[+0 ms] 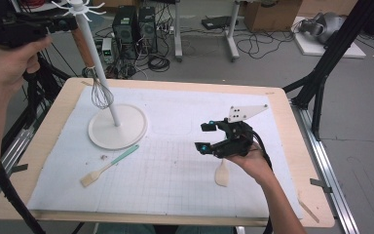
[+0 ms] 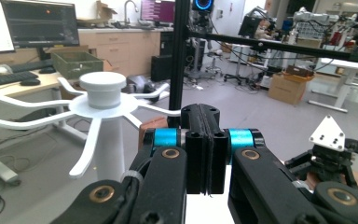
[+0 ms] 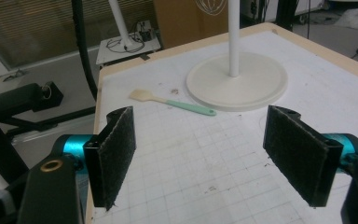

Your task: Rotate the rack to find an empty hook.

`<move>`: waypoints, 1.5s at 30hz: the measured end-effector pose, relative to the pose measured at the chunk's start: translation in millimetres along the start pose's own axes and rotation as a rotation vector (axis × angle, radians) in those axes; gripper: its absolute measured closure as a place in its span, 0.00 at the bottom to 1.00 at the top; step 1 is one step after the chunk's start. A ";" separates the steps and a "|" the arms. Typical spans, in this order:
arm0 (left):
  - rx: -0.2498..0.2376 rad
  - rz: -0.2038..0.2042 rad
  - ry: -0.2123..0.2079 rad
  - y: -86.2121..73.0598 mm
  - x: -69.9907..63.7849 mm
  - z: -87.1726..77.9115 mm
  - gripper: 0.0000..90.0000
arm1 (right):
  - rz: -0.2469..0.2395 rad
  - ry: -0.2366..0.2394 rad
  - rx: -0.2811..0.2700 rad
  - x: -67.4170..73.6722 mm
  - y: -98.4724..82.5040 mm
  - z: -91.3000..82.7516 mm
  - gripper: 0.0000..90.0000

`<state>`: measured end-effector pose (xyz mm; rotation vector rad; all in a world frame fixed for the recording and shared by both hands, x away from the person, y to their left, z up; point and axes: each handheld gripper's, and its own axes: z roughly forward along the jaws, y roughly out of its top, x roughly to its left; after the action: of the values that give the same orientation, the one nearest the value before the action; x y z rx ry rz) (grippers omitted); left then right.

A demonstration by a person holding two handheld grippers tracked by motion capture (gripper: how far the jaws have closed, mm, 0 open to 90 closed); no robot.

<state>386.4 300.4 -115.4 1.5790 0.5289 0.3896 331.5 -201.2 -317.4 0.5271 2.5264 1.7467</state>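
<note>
Two grippers, left gripper (image 2: 205, 154) shut on nothing beside the rack (image 1: 118, 127) top, right gripper (image 1: 213, 139) wide open and empty, whisk (image 1: 100, 92) against the pole, brush (image 1: 109, 165) before the base, spatula (image 1: 221, 173) under the right hand (image 1: 253, 163).

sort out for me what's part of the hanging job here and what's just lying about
Part of the job:
- hook stand
- whisk at the stand's pole
- left gripper, fingers shut, up by the hooks
- right gripper, fingers open
- green-handled spatula and cream spatula, probably next to hang

Lying about:
- computer towers
- cardboard box
- floor cables
- crumb
</note>
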 end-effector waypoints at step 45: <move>-0.017 -0.009 0.051 -3.2 12.8 -34.7 0.94 | 0.008 -0.020 -0.018 -3.1 2.0 -11.4 0.27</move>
<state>377.8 336.5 -116.7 1.5535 0.5705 0.4271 332.6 -211.7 -311.9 0.5512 2.4965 1.7562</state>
